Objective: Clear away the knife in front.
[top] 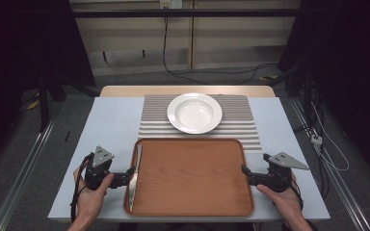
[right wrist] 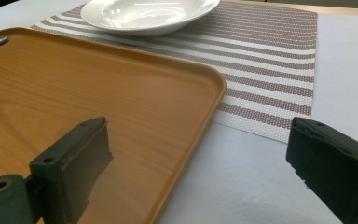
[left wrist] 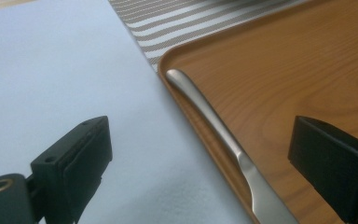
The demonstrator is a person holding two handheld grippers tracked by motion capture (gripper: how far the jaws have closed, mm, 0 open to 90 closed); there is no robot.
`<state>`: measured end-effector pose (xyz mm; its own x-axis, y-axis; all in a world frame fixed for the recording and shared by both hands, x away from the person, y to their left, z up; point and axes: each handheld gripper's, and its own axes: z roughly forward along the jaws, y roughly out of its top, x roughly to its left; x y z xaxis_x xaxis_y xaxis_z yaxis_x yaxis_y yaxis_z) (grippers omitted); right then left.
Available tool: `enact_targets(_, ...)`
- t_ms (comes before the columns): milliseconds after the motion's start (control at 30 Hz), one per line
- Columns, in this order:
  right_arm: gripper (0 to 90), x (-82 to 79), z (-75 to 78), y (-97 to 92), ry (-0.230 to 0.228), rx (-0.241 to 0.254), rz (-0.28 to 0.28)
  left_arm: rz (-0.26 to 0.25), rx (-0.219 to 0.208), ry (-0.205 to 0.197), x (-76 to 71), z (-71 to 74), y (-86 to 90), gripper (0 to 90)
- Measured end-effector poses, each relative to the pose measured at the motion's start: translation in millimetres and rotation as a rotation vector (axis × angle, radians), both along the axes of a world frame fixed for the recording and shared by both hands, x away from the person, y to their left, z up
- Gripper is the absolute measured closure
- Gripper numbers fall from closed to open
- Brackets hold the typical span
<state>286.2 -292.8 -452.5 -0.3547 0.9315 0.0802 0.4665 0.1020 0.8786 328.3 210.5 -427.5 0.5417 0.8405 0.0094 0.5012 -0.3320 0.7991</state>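
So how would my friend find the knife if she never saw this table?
Find the big brown tray at the near side of the table, in front of the white plate. The knife lies along the tray's left edge, by the left gripper. It is the one thin, shiny metal thing there.

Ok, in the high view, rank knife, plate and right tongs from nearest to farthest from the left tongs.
1. Knife: on the tray's left edge, at the left tongs.
2. Plate: ahead, on the striped mat.
3. Right tongs: across the tray, at its right edge.
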Motion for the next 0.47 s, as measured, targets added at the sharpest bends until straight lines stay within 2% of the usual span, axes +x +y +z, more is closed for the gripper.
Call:
enact_targets(100, 5.8, -0.6, 0.2, 0.2, -0.003, -0.001, 0.001, 0.02, -0.028, 0.011, -1.6, -6.0, 3.7, 5.9)
enact_targets(333, 6.0, -2.7, 0.9, -0.9, -0.01, -0.008, 0.001, 0.052, -0.041, -0.002, -1.9, -9.0, 9.3, 5.8)
enact_targets(467, 6.0, -3.2, 1.4, -2.5, -0.013, -0.007, -0.005, 0.048, -0.037, 0.004, -1.4, -10.3, 10.3, 5.5)
